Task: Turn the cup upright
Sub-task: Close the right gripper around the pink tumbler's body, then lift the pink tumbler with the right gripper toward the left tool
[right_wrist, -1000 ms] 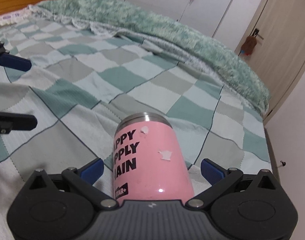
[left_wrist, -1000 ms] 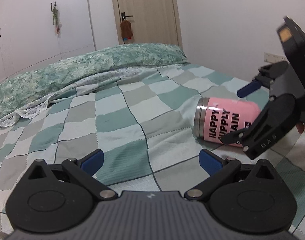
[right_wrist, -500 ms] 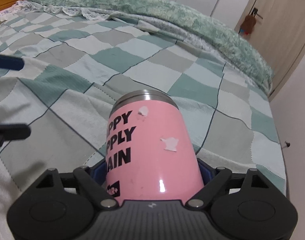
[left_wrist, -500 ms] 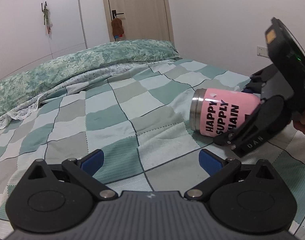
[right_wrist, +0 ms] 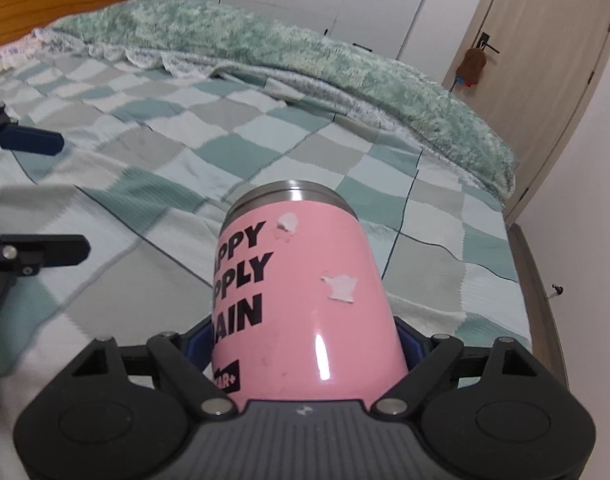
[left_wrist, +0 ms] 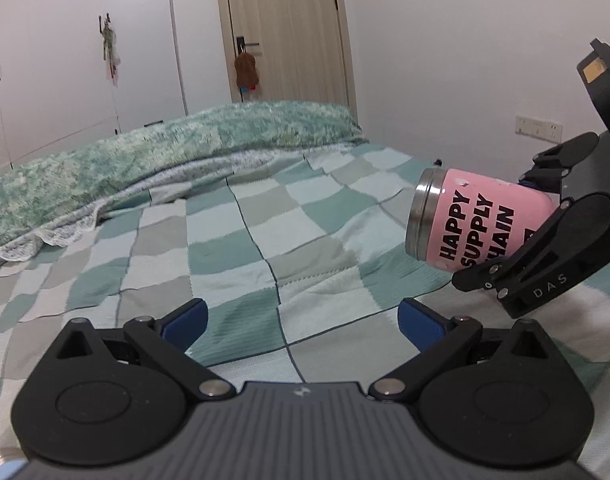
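Note:
A pink cup [left_wrist: 481,226] with black letters and a steel rim is held off the checked bed cover, lying on its side with the rim pointing left and slightly up. My right gripper [right_wrist: 303,340] is shut on the cup [right_wrist: 301,292] near its base; it shows at the right of the left wrist view [left_wrist: 545,264]. My left gripper [left_wrist: 301,316] is open and empty, low over the bed, to the left of the cup. Its fingers [right_wrist: 45,144] show at the left edge of the right wrist view.
The bed has a green and grey checked cover [left_wrist: 233,248]. A rumpled green blanket [left_wrist: 165,156] lies along its far side. A door [left_wrist: 285,32] and white wardrobes [left_wrist: 65,60] stand behind. The bed's edge [right_wrist: 533,292] runs close on the right.
My right gripper closed on the cup, then lifted it off the bed and tilted its rim upward. The left gripper stayed open and shifted only slightly.

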{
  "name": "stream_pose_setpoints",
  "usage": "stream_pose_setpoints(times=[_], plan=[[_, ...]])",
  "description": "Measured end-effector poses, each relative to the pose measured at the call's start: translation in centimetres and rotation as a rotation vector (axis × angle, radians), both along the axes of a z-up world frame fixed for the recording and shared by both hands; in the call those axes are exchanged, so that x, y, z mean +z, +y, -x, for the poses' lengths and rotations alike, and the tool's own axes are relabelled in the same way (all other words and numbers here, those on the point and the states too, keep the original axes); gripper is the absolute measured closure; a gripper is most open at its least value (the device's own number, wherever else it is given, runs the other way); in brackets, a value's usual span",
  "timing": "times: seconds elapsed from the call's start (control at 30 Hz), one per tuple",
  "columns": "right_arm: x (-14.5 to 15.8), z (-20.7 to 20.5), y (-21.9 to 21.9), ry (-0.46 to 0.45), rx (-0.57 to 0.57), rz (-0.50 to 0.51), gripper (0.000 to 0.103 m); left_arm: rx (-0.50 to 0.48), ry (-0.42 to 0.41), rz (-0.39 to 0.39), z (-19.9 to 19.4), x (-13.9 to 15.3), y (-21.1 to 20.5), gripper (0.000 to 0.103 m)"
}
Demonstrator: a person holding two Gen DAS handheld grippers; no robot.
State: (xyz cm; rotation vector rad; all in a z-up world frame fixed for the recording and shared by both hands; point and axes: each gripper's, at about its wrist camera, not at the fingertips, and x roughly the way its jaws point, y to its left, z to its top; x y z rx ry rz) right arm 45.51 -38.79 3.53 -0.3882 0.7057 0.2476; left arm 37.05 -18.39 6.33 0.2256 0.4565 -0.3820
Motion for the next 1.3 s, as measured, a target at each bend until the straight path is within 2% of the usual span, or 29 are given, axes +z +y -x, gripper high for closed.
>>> stream_pose_setpoints(times=[0.33,0.5,0.6,0.77,1.03,1.13,1.3], plan=[[6.9,11.8,3.8,-0.046,-0.009,-0.094,0.017,0.043,-0.042,0.04,11.7,6.3,3.7,0.0],[7.9,17.3,6.4,-0.035,-0.013,-0.171,0.017,0.127,-0.016,0.076,17.6,7.5,6.9,0.0],[6.7,20.1,7.9,-0.005,-0.021,-0.211,0.017,0.165,-0.006,0.063,20.5,7.1,8.4,0.0],[2.8,23.3,10.2,0.067,-0.085,-0.26,0.017,0.214,0.044,0.042,23.9,5.3,10.6,0.0],[-3.6,24.9,12.2,0.196,-0.23,-0.321,0.016,0.271,0.095,0.056,27.1,2.6,12.9,0.0],[-4.6,25.3,12.9,0.166,-0.266,-0.316,0.016,0.295,0.115,0.073,27.6,2.0,13.3,0.0],[-4.6,25.3,12.8,0.171,-0.271,-0.322,0.016,0.323,0.131,0.09,28.2,1.6,13.5,0.0]])
